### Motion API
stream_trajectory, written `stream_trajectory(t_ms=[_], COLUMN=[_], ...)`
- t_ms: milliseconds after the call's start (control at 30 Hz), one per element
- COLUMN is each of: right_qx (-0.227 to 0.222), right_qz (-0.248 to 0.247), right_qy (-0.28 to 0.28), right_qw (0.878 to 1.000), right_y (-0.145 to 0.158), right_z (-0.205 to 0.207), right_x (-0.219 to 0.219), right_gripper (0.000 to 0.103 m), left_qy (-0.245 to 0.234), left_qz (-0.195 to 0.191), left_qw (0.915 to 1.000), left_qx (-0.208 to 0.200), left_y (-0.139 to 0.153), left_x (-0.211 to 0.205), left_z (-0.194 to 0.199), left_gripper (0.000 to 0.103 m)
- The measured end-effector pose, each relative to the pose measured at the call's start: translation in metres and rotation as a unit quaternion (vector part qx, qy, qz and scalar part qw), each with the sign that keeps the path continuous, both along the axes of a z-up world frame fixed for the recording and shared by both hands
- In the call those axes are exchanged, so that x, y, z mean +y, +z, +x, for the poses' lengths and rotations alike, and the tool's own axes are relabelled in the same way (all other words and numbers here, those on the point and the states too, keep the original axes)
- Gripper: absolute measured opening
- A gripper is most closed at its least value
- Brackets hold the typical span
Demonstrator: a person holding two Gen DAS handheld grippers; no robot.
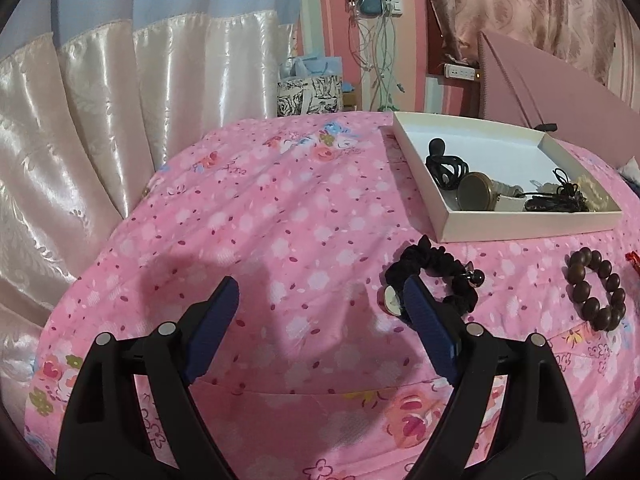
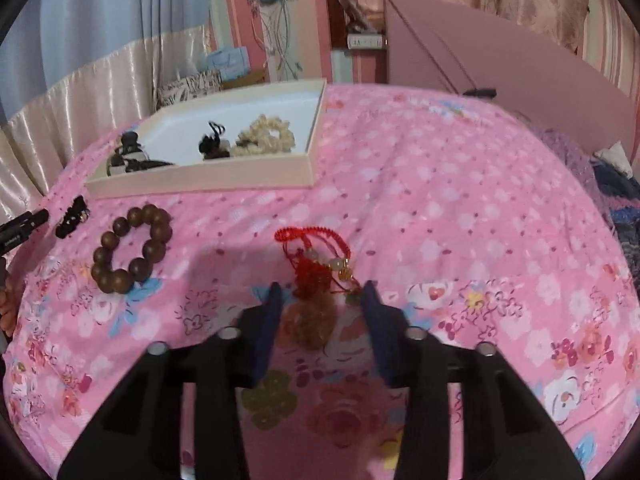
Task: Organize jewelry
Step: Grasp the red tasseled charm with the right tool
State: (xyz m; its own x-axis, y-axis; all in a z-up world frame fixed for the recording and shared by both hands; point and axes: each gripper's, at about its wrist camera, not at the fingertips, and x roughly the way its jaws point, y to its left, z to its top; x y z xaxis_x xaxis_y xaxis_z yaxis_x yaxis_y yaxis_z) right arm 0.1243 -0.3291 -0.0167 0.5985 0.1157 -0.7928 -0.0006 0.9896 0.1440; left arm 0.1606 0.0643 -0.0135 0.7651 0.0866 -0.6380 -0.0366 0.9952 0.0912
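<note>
A shallow white box sits on the pink floral bedspread and holds several pieces: black cords, a round gold-faced watch, a cream beaded bracelet. A black scrunchie lies just in front of the box, by my left gripper's right fingertip. A brown wooden bead bracelet lies right of it. A red knotted cord charm lies just ahead of my right gripper, whose jaws stand open around its tassel end. My left gripper is open wide and empty.
A pink board leans behind the box. Satin curtains hang at the left. A patterned gift bag stands beyond the bed edge. Dark clothing lies at the right. The left gripper's tip shows at the right wrist view's left edge.
</note>
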Motion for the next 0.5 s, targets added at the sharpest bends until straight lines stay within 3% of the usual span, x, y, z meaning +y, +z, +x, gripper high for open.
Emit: stream_trajectory(t_ms=[300,400,500], right_qx=[-0.01,-0.006,-0.032], right_qz=[-0.016,-0.01,0.006], right_qy=[0.016,0.021,0.002], right_qw=[1.0,1.0,0.999], right_y=[0.002,0.001,0.008], right_z=[0.007,0.011,0.005], right_x=[0.009,0.008,-0.002], right_gripper=[0.024,0.007,0.006], left_qy=[-0.002,-0.009,-0.014], left_qz=[-0.004,-0.017,-0.019], left_qw=[1.0,0.9998,0.9997], left_qx=[-0.007,-0.007,-0.01], left_y=[0.002,0.003,0.003], left_x=[0.0,0.001,-0.001], left_z=[-0.005,-0.006,-0.007], left_gripper=[0.084,0.084,0.084])
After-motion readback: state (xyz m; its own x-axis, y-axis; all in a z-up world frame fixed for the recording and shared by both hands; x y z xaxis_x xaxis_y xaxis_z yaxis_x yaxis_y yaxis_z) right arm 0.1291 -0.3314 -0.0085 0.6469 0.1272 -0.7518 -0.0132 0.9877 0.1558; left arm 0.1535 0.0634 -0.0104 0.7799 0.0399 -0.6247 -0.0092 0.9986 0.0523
